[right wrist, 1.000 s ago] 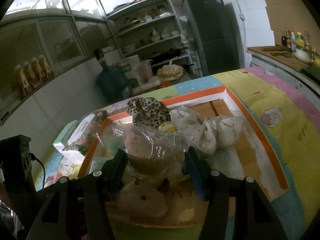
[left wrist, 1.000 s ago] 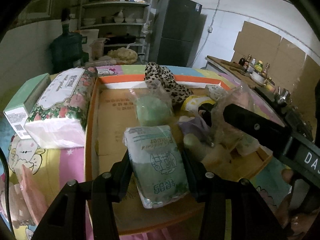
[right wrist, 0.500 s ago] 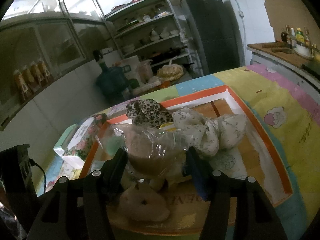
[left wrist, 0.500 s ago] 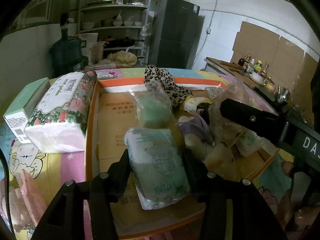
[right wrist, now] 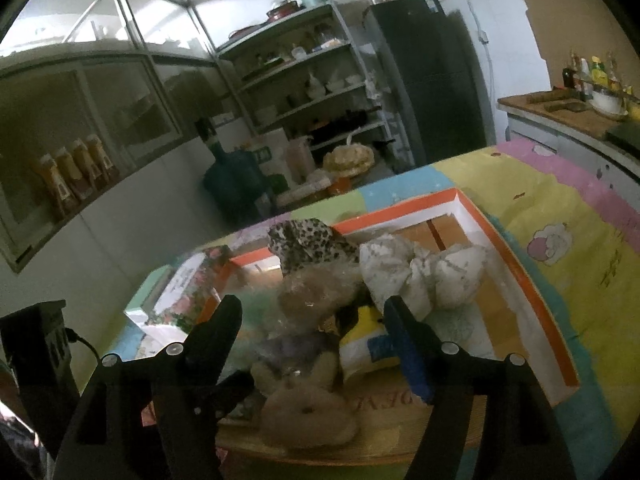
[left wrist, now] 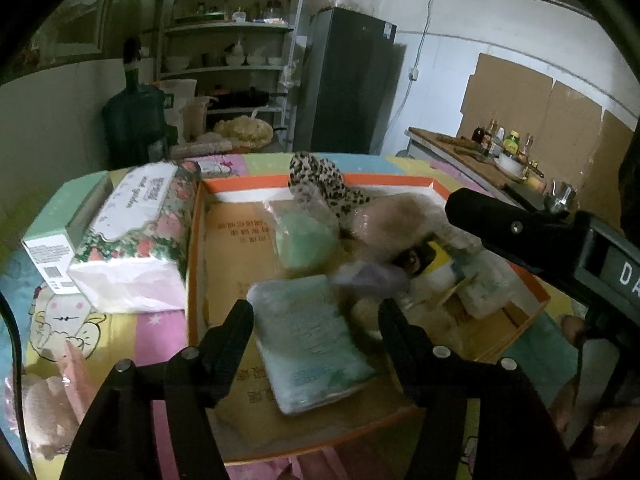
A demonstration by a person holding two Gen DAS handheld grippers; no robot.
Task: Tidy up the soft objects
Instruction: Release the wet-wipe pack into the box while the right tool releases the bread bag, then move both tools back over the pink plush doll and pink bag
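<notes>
Looking along the left gripper (left wrist: 316, 314), its jaws are opening – the pale green soft pack (left wrist: 310, 338) lies free between them on the floor of the orange-rimmed box (left wrist: 192, 240), with the floral tissue pack (left wrist: 136, 232) outside at ten o'clock. From the right wrist view, the right gripper (right wrist: 312, 312) is also spreading – the bagged plush toy (right wrist: 316, 292) sits loose between its fingers, a leopard-print cloth (right wrist: 308, 242) at twelve o'clock and a white speckled bundle (right wrist: 420, 270) at two

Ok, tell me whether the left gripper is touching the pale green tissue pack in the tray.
Apart. In the left wrist view the left gripper, its jaws opening, straddles the tissue pack, with tray cardboard visible between each finger and the pack.
</notes>
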